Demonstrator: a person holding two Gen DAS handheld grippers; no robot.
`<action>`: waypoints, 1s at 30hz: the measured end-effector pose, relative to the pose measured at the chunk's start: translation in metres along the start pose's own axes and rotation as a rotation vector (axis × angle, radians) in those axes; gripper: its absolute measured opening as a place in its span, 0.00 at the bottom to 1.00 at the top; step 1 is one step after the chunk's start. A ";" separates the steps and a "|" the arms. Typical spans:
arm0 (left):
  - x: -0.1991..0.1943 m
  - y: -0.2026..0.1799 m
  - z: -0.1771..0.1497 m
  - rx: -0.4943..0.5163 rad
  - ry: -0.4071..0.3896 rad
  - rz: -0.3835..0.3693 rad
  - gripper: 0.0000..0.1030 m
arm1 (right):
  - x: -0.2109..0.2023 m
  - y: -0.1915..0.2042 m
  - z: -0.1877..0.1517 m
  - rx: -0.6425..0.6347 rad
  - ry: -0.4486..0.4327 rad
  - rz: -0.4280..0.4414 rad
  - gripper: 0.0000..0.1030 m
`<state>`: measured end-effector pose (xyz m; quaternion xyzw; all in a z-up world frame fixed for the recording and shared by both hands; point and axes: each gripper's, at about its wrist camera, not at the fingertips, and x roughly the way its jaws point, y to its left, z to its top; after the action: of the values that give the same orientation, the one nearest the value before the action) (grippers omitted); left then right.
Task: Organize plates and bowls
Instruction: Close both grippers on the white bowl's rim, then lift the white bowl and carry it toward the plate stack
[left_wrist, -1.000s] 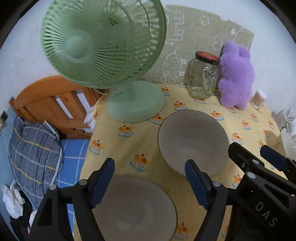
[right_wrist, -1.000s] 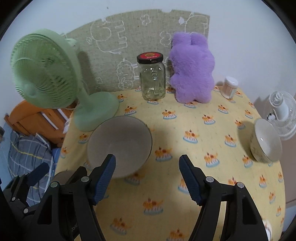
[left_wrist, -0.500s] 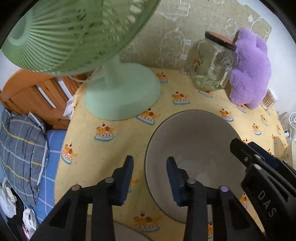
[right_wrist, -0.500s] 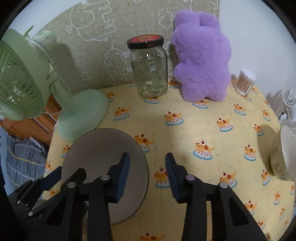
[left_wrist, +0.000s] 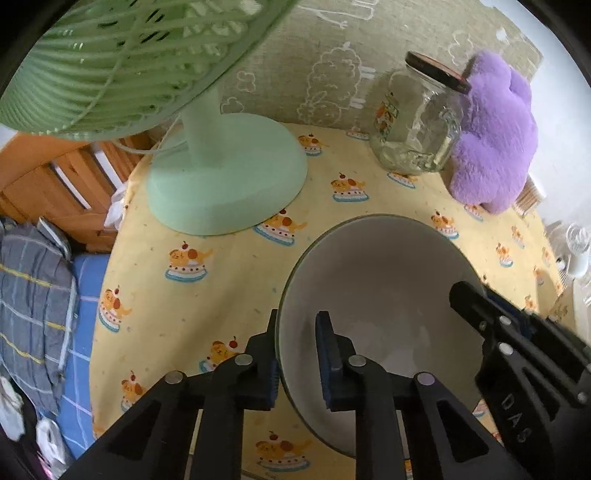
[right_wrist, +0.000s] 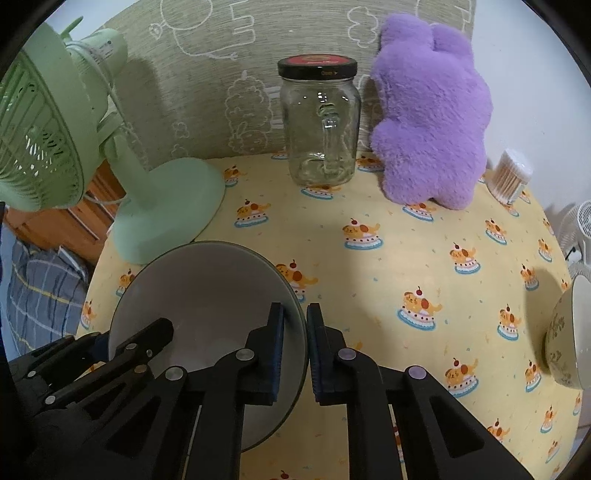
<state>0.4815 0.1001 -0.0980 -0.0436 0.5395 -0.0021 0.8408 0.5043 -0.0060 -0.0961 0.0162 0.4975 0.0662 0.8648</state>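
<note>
A large grey bowl (left_wrist: 380, 280) stands on the yellow tablecloth (left_wrist: 221, 280). My left gripper (left_wrist: 297, 350) is shut on its left rim, one pad inside the bowl and one outside. In the right wrist view the same grey bowl (right_wrist: 207, 295) has my right gripper (right_wrist: 295, 343) shut on its right rim. Each view shows the other gripper at the opposite side: the right gripper (left_wrist: 480, 306) and the left gripper (right_wrist: 147, 339). A white patterned bowl (right_wrist: 565, 332) sits at the table's right edge, apart from both grippers.
A green fan (right_wrist: 44, 140) with a wide base (left_wrist: 229, 184) stands behind the bowl on the left. A glass jar (right_wrist: 321, 125), a purple plush toy (right_wrist: 428, 122) and a tub of cotton swabs (right_wrist: 511, 177) line the back. A bed (left_wrist: 37, 288) lies beyond the left edge.
Both grippers came forward and down onto the grey bowl. Their wide-open jaws closed onto its rim, one on each side.
</note>
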 end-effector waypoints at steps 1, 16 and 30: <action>-0.001 -0.002 -0.001 0.019 -0.003 0.010 0.14 | 0.001 0.001 0.000 -0.006 0.004 0.001 0.14; -0.032 -0.014 -0.011 0.087 -0.030 0.020 0.13 | -0.040 -0.017 -0.009 -0.004 0.017 -0.009 0.14; -0.096 -0.033 -0.051 0.156 -0.063 -0.025 0.13 | -0.117 -0.026 -0.050 0.051 -0.020 -0.058 0.14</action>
<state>0.3970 0.0680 -0.0298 0.0154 0.5103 -0.0533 0.8582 0.4057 -0.0484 -0.0235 0.0245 0.4907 0.0284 0.8705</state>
